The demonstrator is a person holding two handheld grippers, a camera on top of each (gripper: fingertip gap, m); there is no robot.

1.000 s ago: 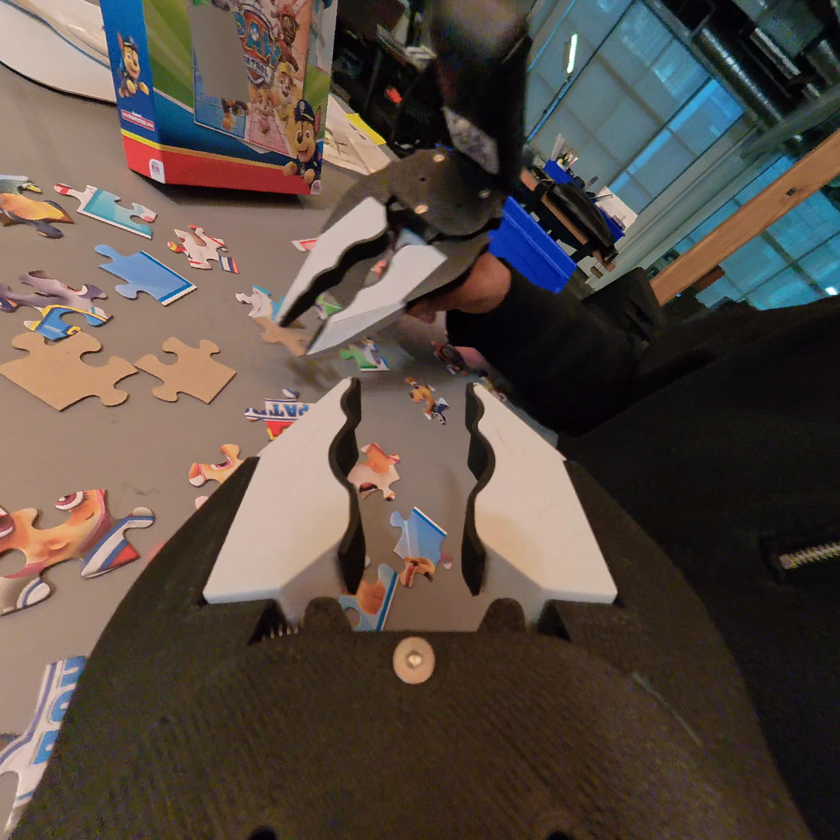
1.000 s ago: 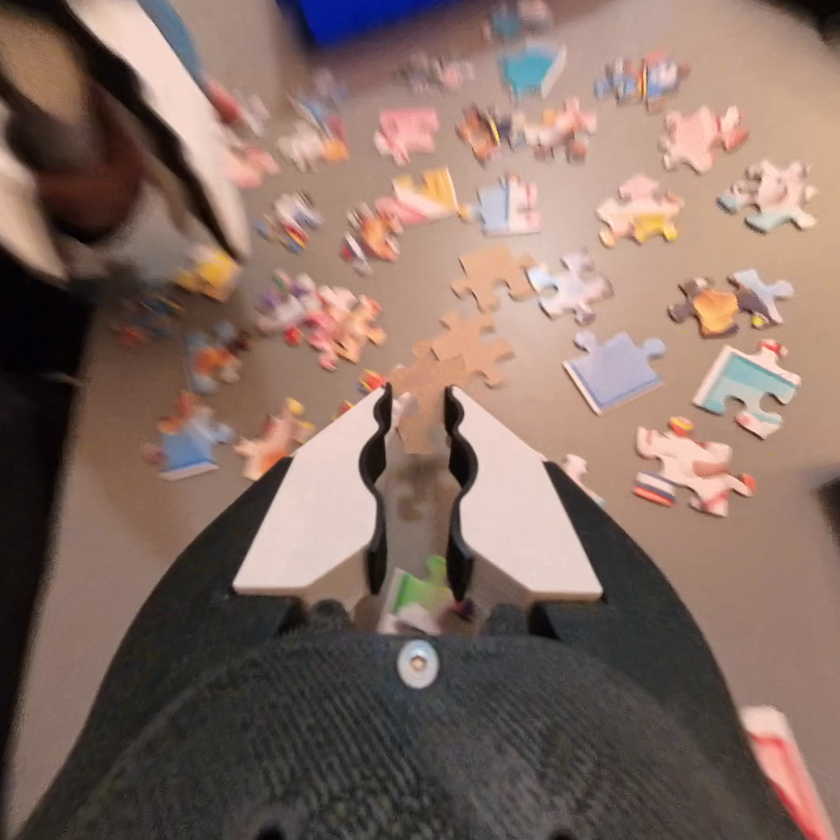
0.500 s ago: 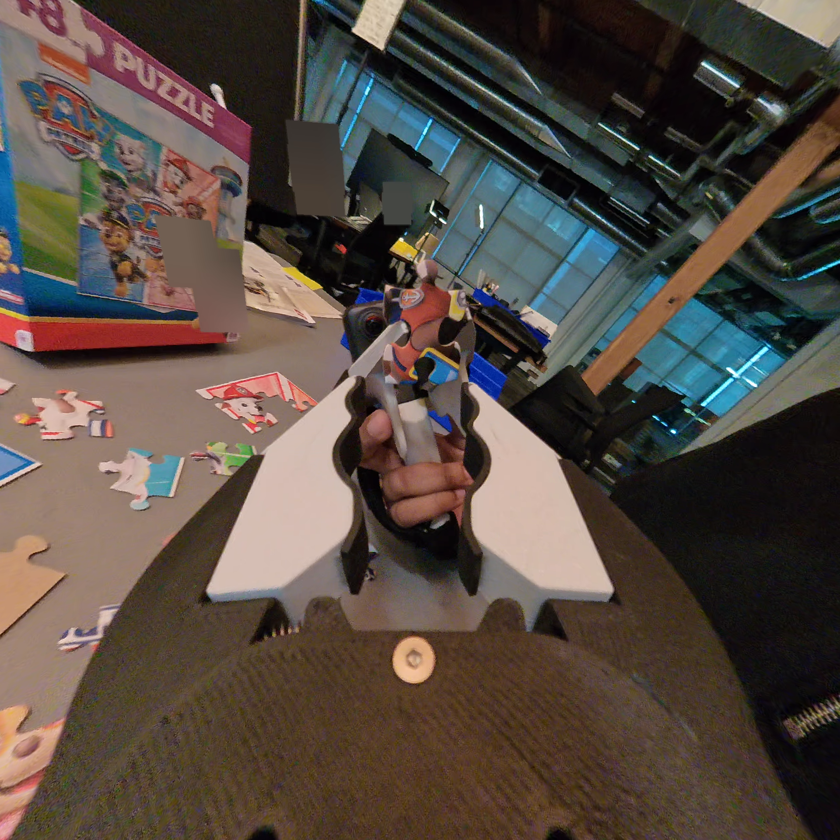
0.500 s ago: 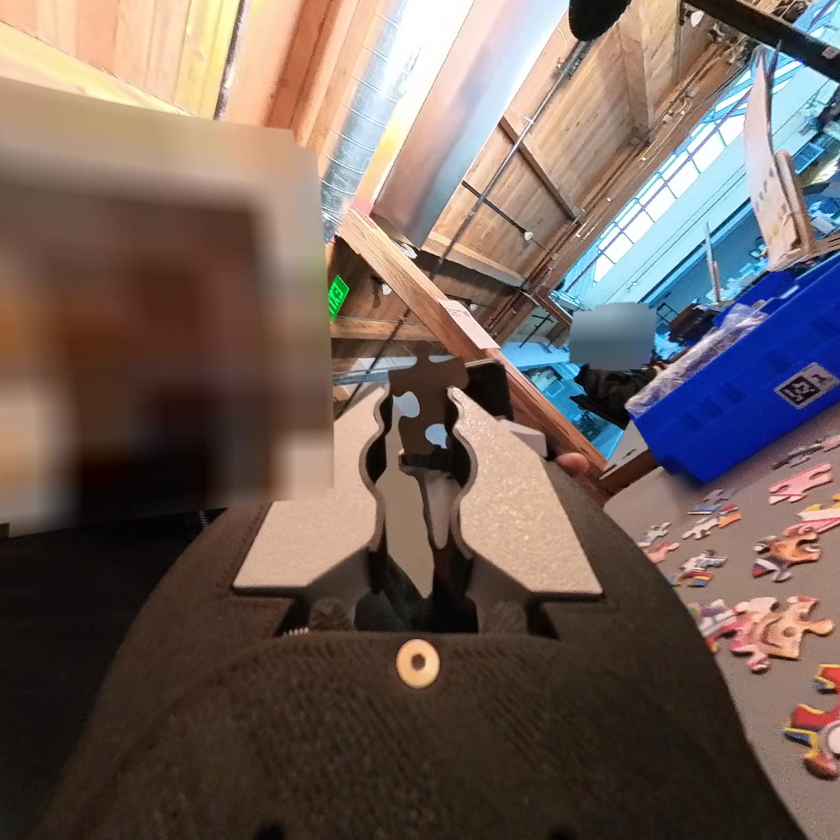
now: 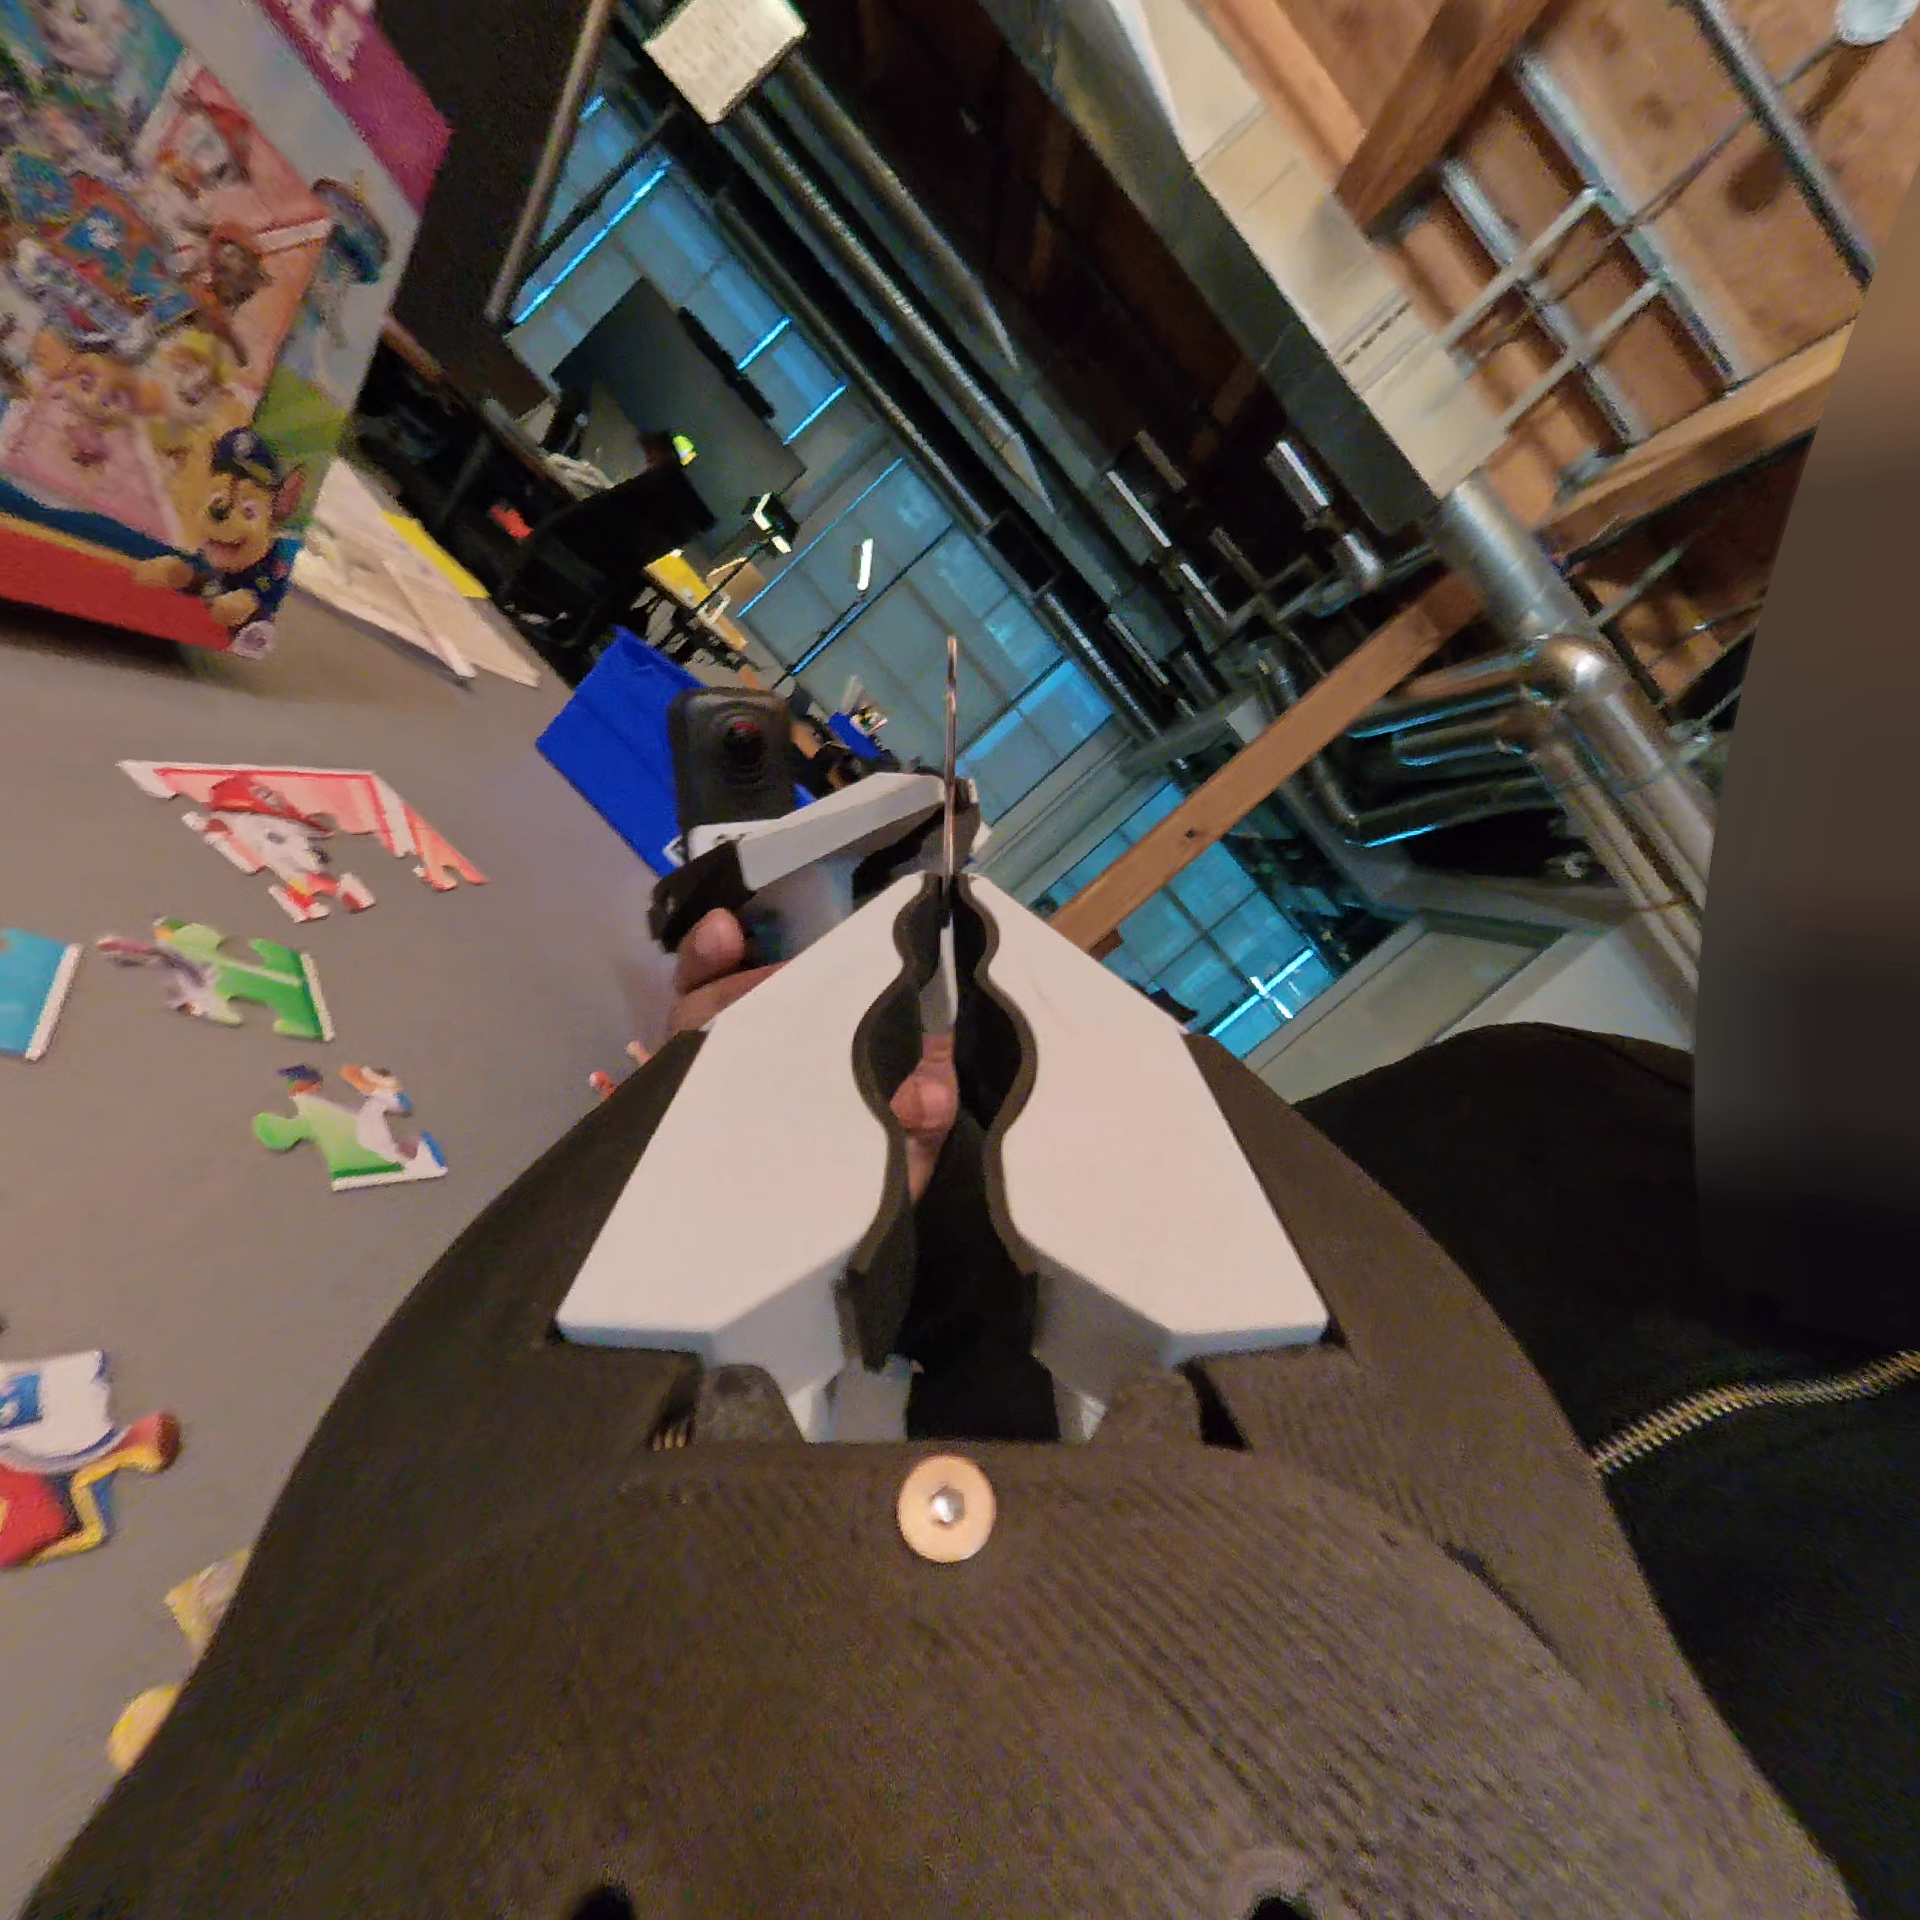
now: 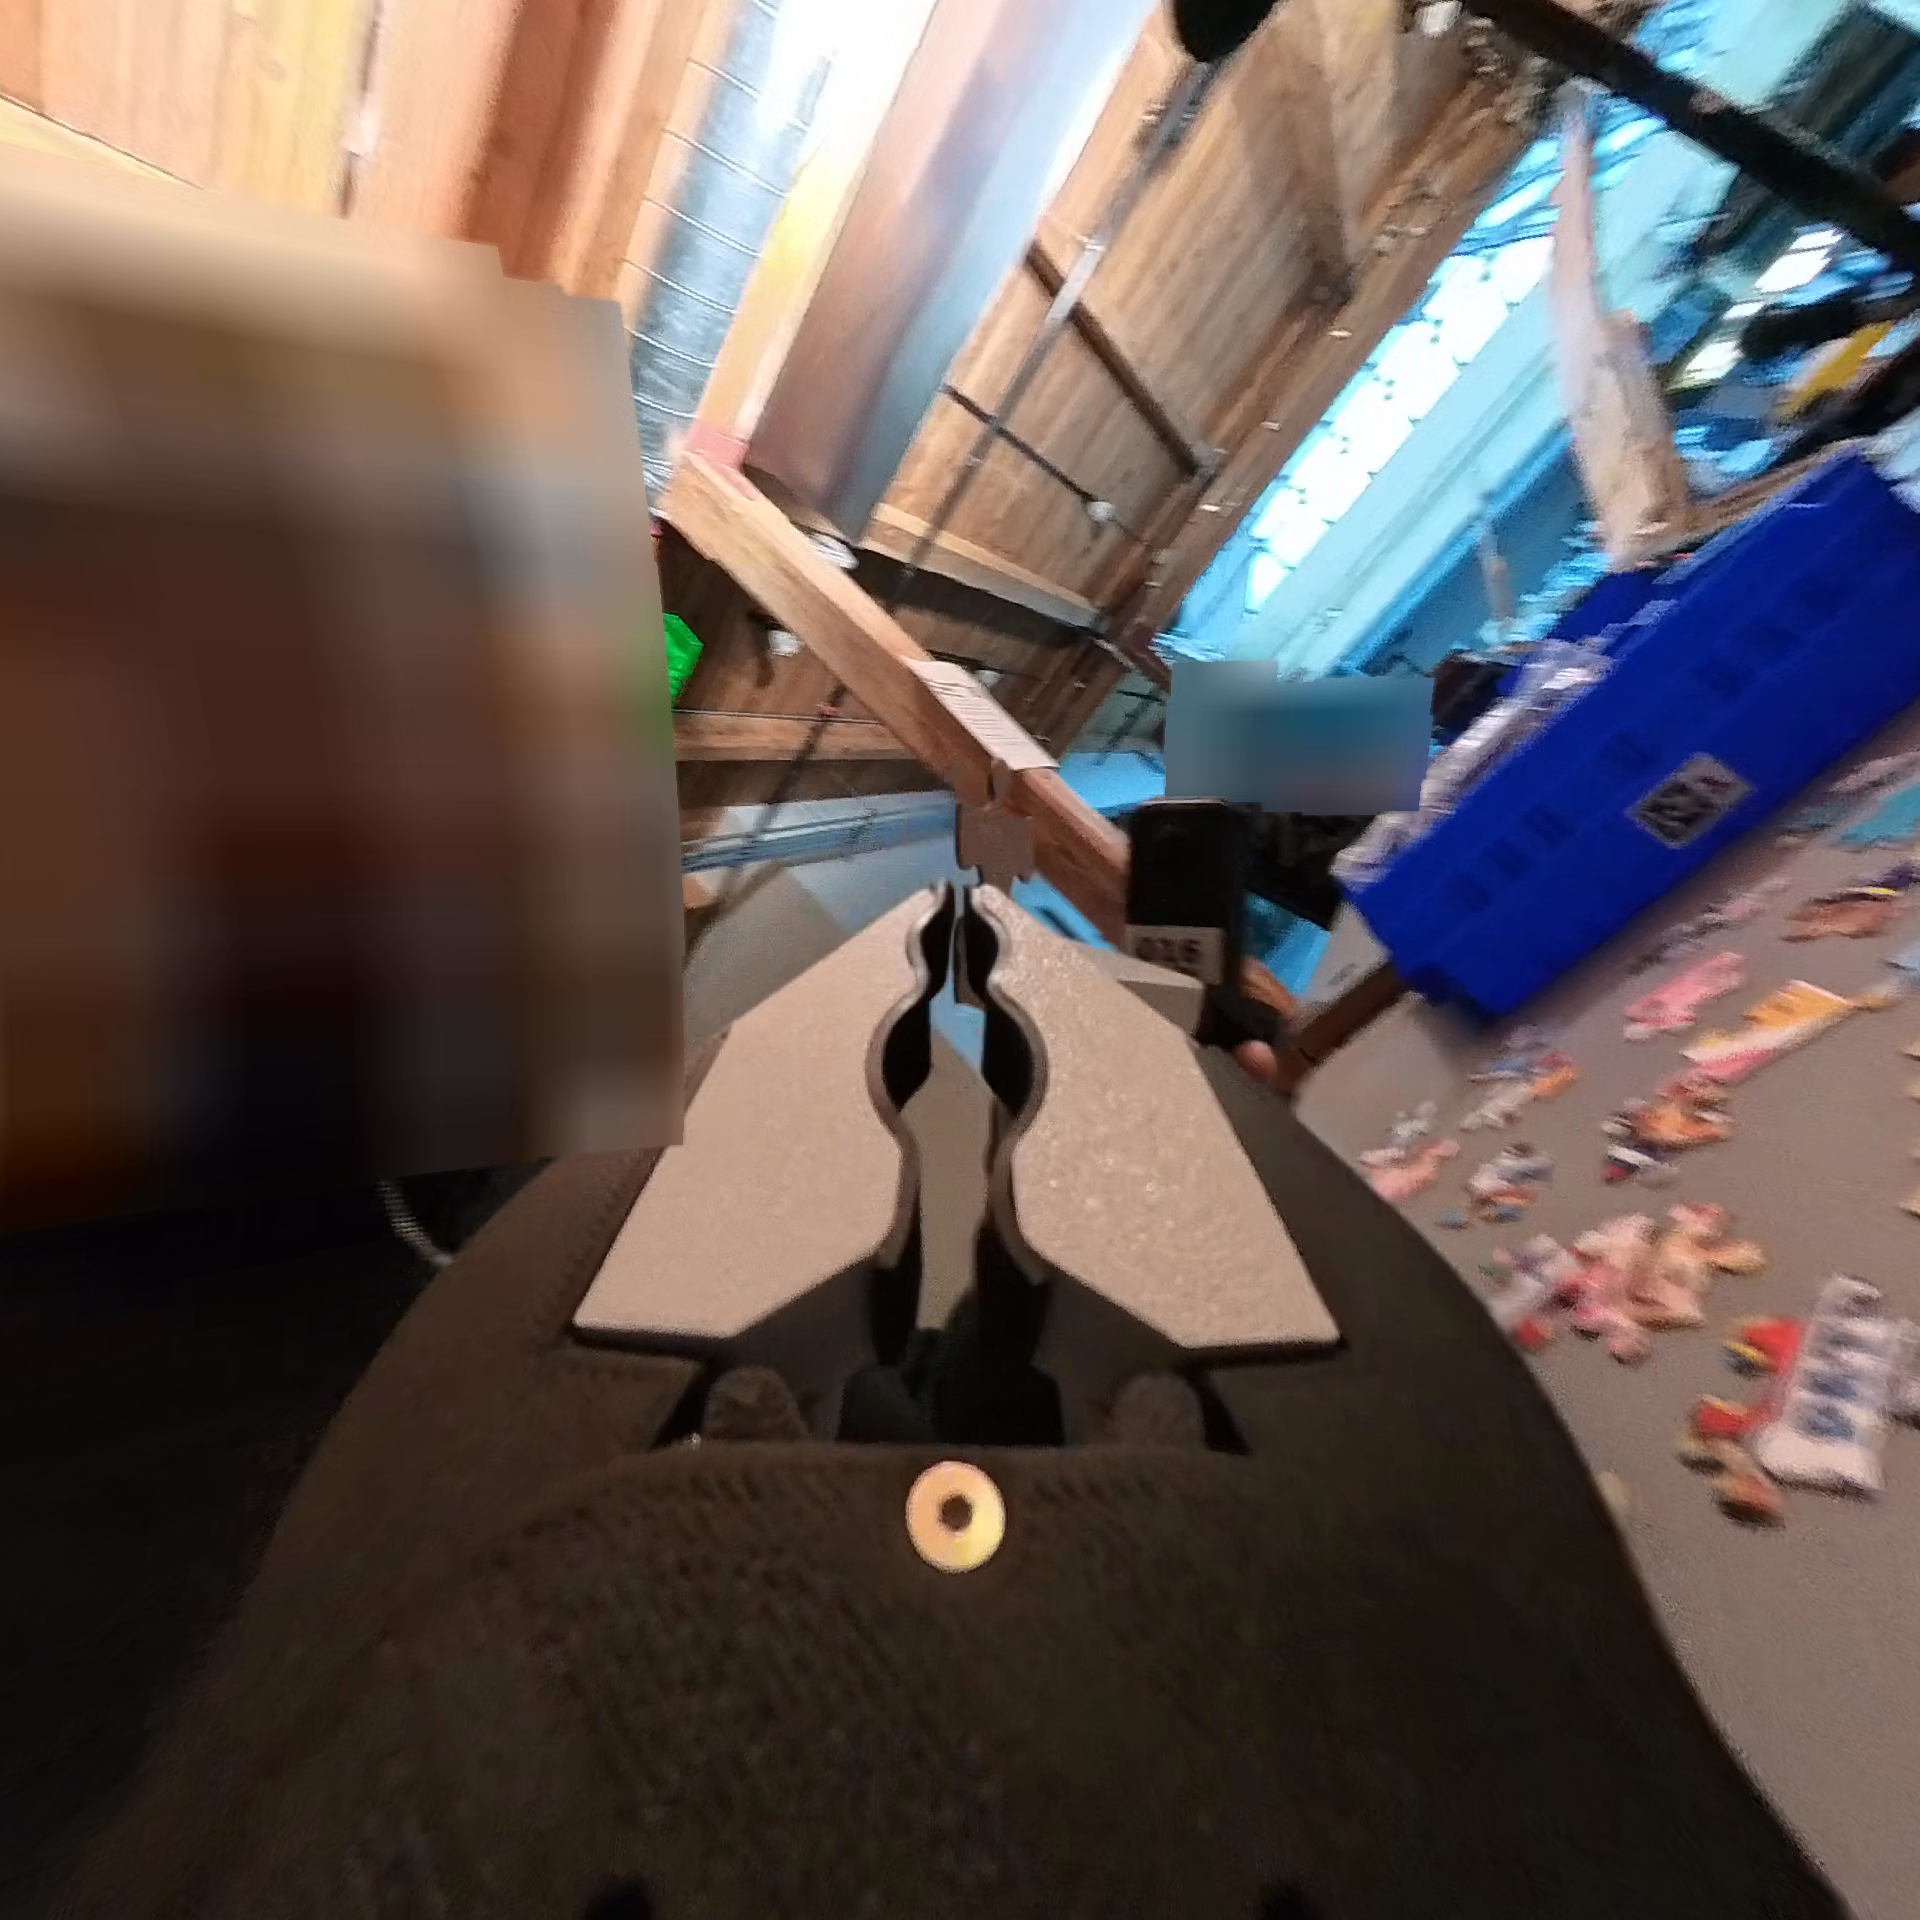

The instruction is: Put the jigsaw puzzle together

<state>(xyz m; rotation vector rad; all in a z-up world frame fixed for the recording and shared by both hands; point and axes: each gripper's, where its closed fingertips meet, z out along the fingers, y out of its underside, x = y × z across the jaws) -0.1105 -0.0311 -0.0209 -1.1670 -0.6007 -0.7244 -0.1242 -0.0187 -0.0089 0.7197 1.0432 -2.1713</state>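
Both grippers are raised above the grey table (image 5: 499,1039) and meet at one puzzle piece. In the left wrist view the puzzle piece (image 5: 950,727) stands edge-on as a thin upright line. My left gripper (image 5: 948,902) is shut on its lower part, with both pads pressed against its faces. My right gripper (image 5: 940,821) comes in from the left, its tips right at the piece. In the right wrist view the piece (image 6: 995,844) shows its grey back just beyond my right gripper (image 6: 961,914). Those fingers stand very close together. Whether they still pinch the piece is unclear.
A colourful puzzle box (image 5: 156,364) stands at the far left of the table. Loose pieces lie around, such as a green one (image 5: 343,1132) and a red one (image 5: 301,821). A blue bin (image 6: 1714,748) stands by several scattered pieces (image 6: 1621,1257).
A second ago both grippers were low over the table. Half a second ago the right held the piece up between my open left fingers. The left has now shut on it, and the right fingers have narrowed.
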